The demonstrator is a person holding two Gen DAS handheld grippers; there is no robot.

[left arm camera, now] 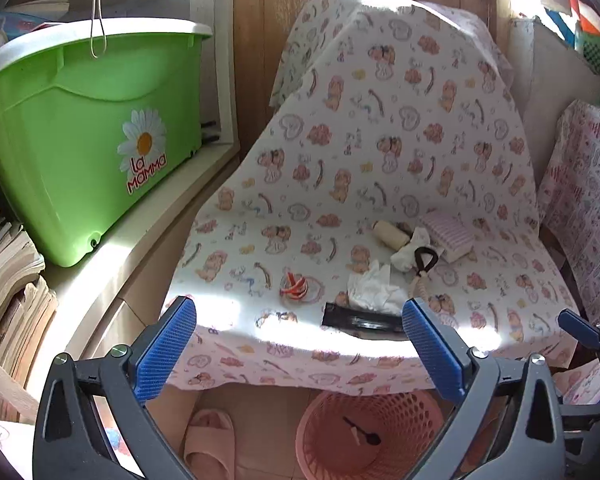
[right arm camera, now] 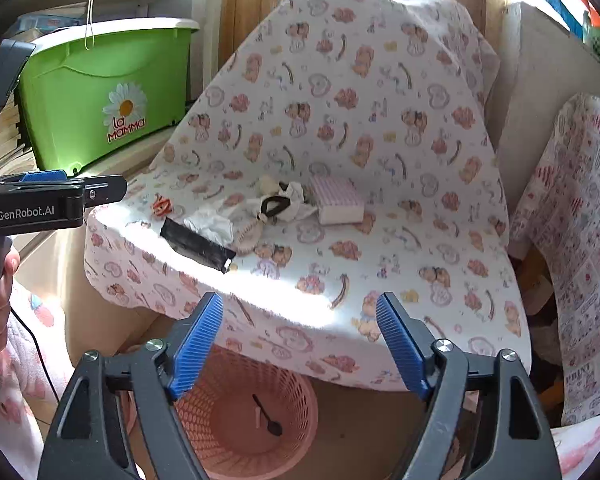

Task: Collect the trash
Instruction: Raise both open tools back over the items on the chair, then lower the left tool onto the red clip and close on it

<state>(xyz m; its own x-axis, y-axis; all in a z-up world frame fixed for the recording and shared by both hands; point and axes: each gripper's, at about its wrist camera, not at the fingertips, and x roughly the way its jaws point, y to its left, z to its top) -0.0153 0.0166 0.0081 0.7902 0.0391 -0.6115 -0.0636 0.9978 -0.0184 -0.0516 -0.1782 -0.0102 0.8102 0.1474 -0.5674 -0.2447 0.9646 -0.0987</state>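
Pink basket [left arm camera: 370, 432] partly behind the left claw's fingers [left arm camera: 432, 344], its bottom rim out of frame.

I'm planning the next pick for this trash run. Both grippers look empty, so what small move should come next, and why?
Probably lower the left gripper toward the crumpled white tissue near the front edge of the covered seat. Both it and the right gripper are open and hold nothing, the pink basket waits just below with a black spoon already inside, and the tissue lies nearest.
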